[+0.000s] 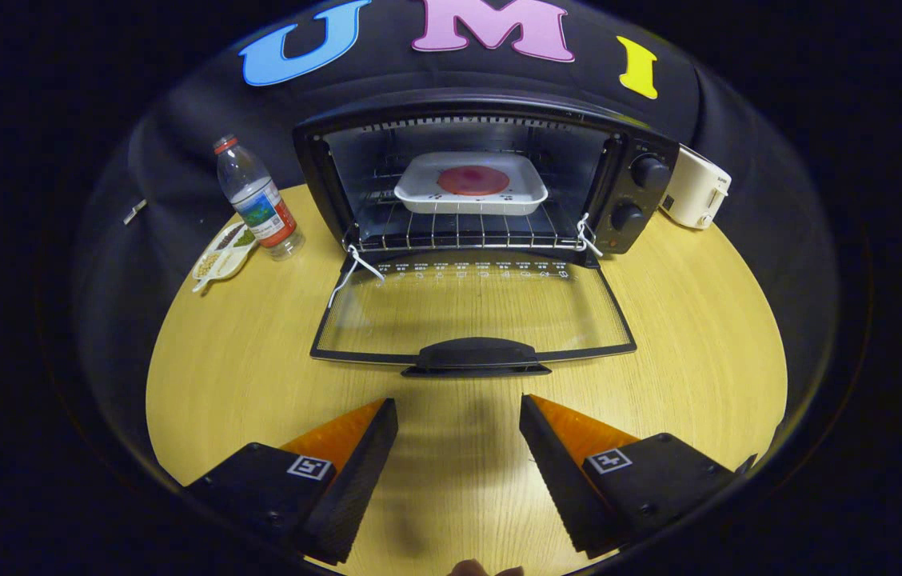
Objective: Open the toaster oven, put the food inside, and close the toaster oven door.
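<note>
A black toaster oven (643,188) stands at the back of the wooden table with its glass door (471,312) folded flat down toward me. On the wire rack inside rests a white square tray (419,188) holding a round red piece of food (472,180). The door's black handle (475,356) lies just ahead of my gripper (459,404). The gripper is open, a wide gap between its fingers, nothing held, hovering over bare tabletop short of the door.
A clear water bottle (257,200) stands left of the oven, with a small white dish (223,250) of seeds beside it. A white appliance (695,196) sits behind the oven's right side. The round table's (699,352) edge curves close on both sides.
</note>
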A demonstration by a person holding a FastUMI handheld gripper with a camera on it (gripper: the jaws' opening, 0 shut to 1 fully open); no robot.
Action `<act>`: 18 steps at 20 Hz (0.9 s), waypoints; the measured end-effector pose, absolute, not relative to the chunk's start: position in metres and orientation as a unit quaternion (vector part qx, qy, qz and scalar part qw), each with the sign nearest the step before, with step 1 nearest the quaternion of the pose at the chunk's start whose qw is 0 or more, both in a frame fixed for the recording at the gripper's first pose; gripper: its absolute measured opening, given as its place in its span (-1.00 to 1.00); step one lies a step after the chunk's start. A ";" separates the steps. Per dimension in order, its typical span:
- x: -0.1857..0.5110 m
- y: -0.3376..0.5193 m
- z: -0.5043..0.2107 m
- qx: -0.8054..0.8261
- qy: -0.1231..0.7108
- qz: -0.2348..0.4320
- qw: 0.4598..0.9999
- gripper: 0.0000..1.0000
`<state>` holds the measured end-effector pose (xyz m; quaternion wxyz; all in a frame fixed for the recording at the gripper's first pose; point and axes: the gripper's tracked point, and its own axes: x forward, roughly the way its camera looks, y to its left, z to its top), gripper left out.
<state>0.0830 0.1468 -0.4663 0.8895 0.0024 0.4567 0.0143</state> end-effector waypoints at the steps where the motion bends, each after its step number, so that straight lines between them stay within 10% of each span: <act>1: 0.089 0.137 -0.471 0.003 0.464 0.010 0.886 0.99; 18: 0.101 0.136 -0.472 0.023 0.465 -0.006 0.885 0.98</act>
